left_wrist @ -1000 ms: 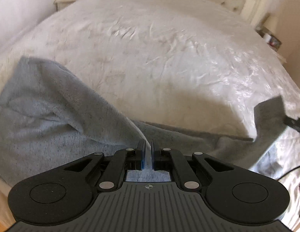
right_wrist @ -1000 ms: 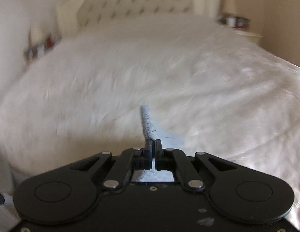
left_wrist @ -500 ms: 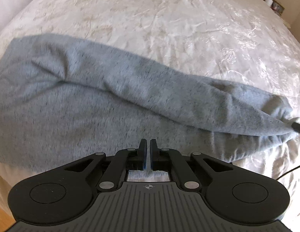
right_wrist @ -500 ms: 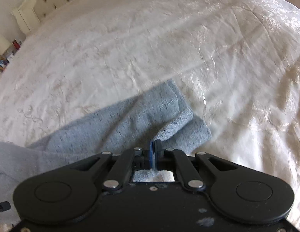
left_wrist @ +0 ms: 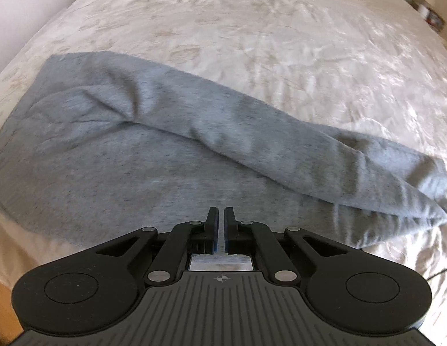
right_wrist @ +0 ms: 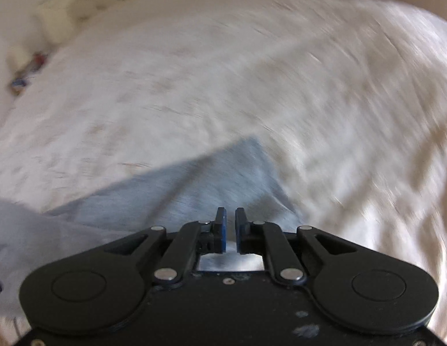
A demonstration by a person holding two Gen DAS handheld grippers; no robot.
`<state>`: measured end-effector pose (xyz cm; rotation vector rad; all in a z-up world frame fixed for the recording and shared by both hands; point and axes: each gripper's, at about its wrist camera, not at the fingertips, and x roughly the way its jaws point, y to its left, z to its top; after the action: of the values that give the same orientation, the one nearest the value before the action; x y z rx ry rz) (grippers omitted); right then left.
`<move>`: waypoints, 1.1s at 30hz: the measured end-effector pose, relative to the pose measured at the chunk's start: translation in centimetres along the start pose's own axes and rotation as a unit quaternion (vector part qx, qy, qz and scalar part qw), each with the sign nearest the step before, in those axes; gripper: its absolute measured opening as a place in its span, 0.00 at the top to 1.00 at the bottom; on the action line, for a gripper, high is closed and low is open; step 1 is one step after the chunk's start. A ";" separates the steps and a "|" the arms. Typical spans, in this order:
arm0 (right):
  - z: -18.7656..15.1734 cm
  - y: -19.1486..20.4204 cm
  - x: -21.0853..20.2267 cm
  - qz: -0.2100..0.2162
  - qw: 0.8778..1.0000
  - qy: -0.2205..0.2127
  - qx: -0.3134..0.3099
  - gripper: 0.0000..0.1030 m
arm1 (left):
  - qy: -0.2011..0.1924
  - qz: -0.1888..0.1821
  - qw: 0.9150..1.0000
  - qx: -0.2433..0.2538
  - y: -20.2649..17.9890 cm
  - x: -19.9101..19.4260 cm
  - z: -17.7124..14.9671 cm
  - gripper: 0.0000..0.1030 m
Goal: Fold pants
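a: where are the grey pants?

b: on the bed, lying across the near edge of its pale cover, one leg laid over the other; the cuffs end toward the bed's right side.

a: the fingers?

b: left gripper is pressed narrow above the lower leg; there looks to be cloth pinched in it, but i can't be sure. right gripper is over the cuff end, fingers parting, nothing clearly between them.

a: which step?

b: i'd judge the lengthwise fold is laid and being let go. next calls for a fresh pinch at the cuffs, carried toward the waist.
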<state>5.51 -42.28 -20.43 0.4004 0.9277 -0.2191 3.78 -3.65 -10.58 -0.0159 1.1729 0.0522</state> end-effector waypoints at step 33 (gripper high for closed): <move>-4.5 53.9 3.8 0.240 0.921 -0.018 -0.307 0.65 | 0.012 0.012 0.997 -0.071 32.8 6.4 9.7 0.96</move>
<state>23.39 8.32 -12.97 0.0278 0.7856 0.5074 13.59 29.74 -12.25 -0.1277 1.1914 0.1567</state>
